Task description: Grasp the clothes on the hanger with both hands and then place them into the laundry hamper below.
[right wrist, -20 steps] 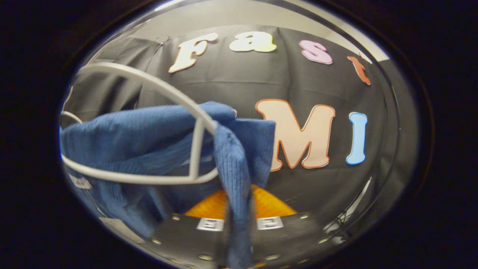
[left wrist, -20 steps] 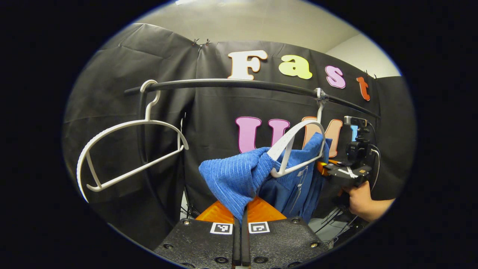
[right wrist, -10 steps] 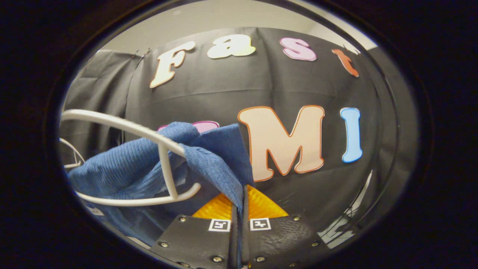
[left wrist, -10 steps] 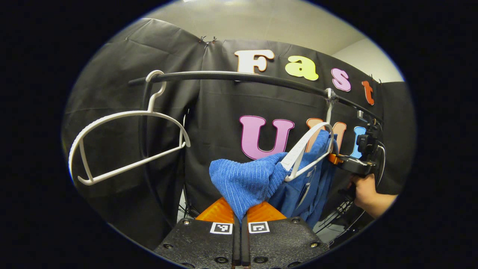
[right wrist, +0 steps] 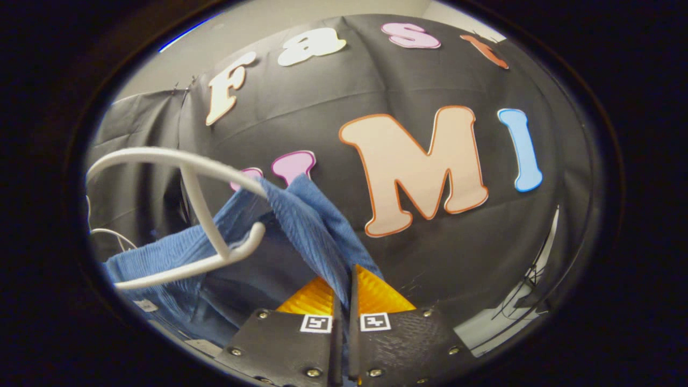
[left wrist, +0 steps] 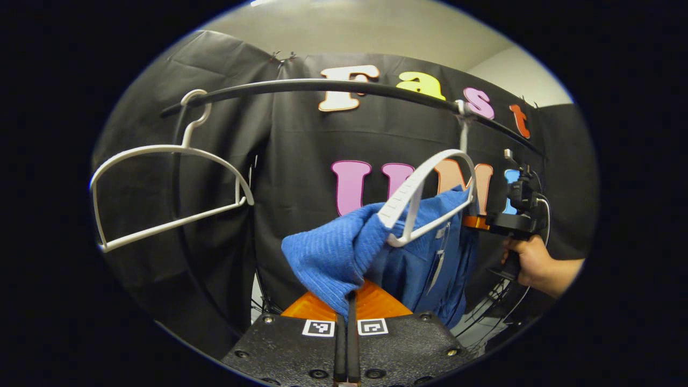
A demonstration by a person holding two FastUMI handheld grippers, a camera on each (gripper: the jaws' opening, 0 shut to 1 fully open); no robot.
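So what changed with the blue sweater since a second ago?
The blue sweater has slid further off the white hanger: in the right gripper view the hanger's end now pokes out bare. The hanger has swung and tilted as both hand-held grippers pull. The left hand-held gripper and right hand-held gripper stay shut on the sweater. The empty hanger still hangs on the rail.

Blue garment (left wrist: 344, 258) pulled further off white hanger (left wrist: 424, 201): near arm of hanger bare now, cloth bunched lower toward left claw (left wrist: 346, 344). In right gripper view, hanger (right wrist: 209, 215) swung away to left and tilted, fabric (right wrist: 301, 226) stretched taut into right claw (right wrist: 344, 344). Right claw (left wrist: 475, 221) risen slightly beside hanger.
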